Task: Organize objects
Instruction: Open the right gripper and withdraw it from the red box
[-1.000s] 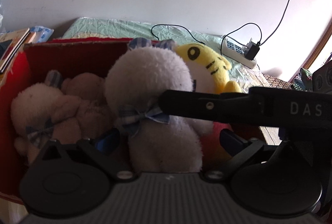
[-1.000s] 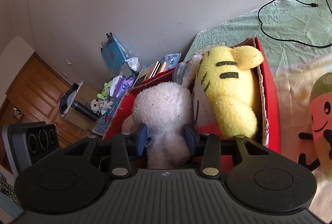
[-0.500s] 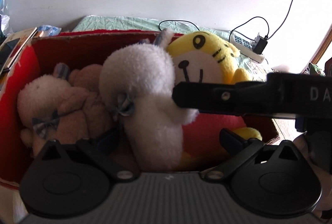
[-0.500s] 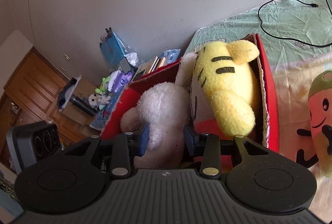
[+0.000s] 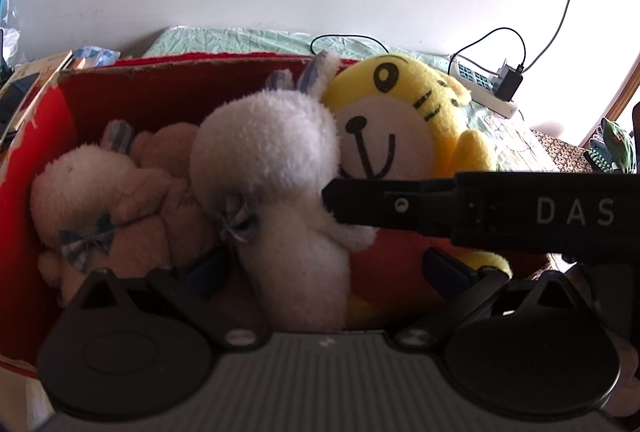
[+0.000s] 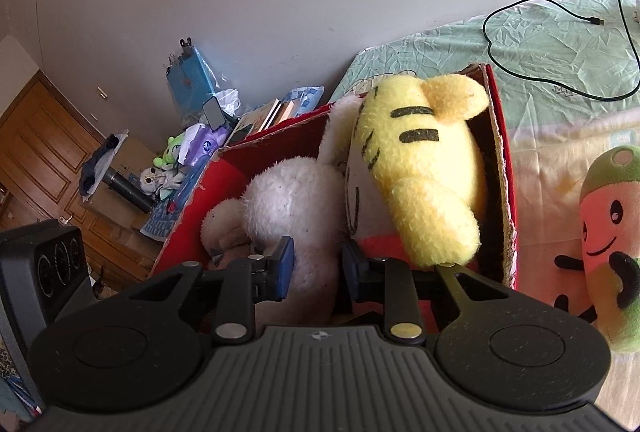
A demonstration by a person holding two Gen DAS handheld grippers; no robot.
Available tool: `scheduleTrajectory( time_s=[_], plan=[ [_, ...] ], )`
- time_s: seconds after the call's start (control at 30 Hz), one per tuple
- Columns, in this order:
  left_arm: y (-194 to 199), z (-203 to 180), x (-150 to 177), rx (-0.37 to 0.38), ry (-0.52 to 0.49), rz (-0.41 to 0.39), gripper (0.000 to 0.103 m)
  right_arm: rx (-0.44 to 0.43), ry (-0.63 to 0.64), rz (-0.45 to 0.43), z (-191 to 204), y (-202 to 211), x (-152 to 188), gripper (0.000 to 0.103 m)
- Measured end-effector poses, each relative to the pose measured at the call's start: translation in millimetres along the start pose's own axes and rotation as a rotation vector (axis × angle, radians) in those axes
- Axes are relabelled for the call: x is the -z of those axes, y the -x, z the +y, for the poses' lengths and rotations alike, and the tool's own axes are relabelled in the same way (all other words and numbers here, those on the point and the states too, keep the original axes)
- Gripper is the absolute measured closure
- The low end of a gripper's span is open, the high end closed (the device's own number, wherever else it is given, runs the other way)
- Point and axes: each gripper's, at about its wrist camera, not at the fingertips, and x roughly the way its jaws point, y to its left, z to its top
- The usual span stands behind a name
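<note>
A red cardboard box on the bed holds several plush toys. A white bunny with a checked bow stands in its middle, leaning left. My right gripper is shut on the bunny's body, its blue pads squeezing the fur; from the left wrist its black finger reaches in from the right. A yellow tiger sits behind and to the right of the bunny. My left gripper is open over the box, its fingers wide on either side of the bunny's lower body without pressing it.
A second white bunny and a brown bear lie at the box's left end. An orange and green plush lies on the bed right of the box wall. A power strip, a black cable and books lie beyond.
The right gripper's jaws closed tighter on the white bunny. The bunny tipped and shifted left, uncovering the yellow tiger's face. The left gripper kept its place.
</note>
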Motion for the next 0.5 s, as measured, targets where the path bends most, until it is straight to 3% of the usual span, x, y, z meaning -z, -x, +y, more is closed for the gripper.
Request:
scheduleTrajectory(
  time_s=[0.5],
  plan=[
    [-0.7,-1.4,-4.5,-0.001,0.001,0.019,0.0,0.031,0.06,-0.007,7.9,0.9,6.5,0.071]
  ],
)
